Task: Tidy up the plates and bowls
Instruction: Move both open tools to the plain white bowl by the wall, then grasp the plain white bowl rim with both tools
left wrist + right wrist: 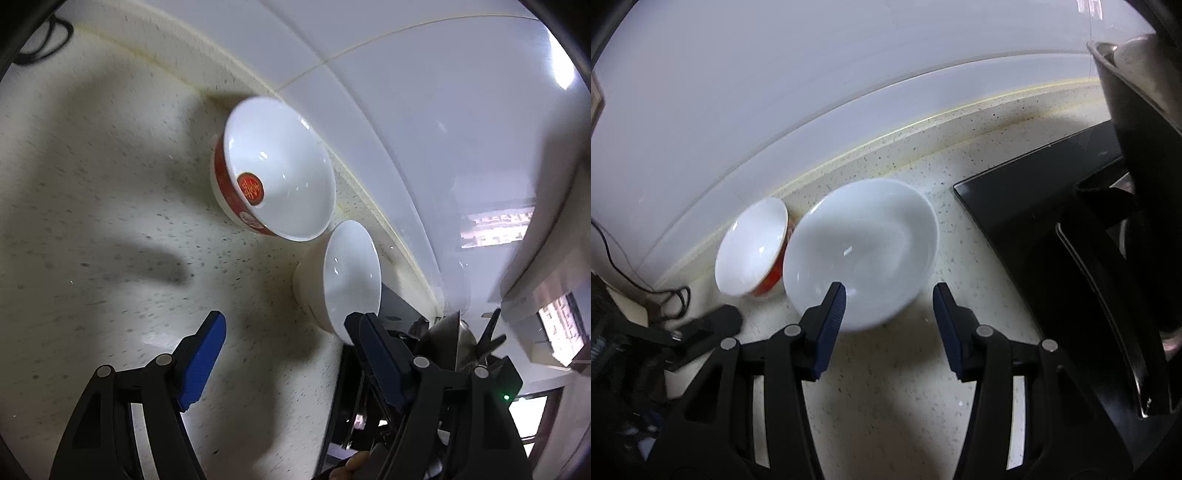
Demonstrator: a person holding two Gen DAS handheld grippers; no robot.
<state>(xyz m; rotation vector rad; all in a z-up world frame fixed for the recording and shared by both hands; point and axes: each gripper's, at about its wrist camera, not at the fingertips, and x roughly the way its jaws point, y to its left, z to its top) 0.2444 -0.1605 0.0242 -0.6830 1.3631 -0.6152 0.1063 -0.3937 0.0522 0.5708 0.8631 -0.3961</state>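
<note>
Two bowls are sitting on the speckled counter point(92, 206), both near the white tiled wall point(424, 110) at the back. One is a red bowl point(275, 170): white inside, red outside, with a red round mark on its inner floor carrying gold characters too small to read. Similar gold-on-red marks are showing on its outer band, also unreadable. The other is a plain white bowl point(345, 280), with no writing showing. The two are lying just beside each other; whether their rims are touching cannot be told.

In the right wrist view the same pair is appearing again, the red bowl point(753, 247) to the left and the white bowl point(862, 247) to the right, blurred. A black stove point(1052, 229) is lying to the right of the white bowl, with one dark metal pot point(1137, 122) standing on it. One black cable point(639, 280) is trailing along the counter's left end.

The left gripper point(284, 325) is hovering over the counter with its blue-padded jaws standing wide apart and nothing between them; its right finger is overlapping the white bowl's lower rim in the picture, contact unclear. The right gripper point(888, 295) is hanging in front of the white bowl, jaws about half apart and gripping nothing, the bowl's near rim showing in the gap. No brand names are readable anywhere.
</note>
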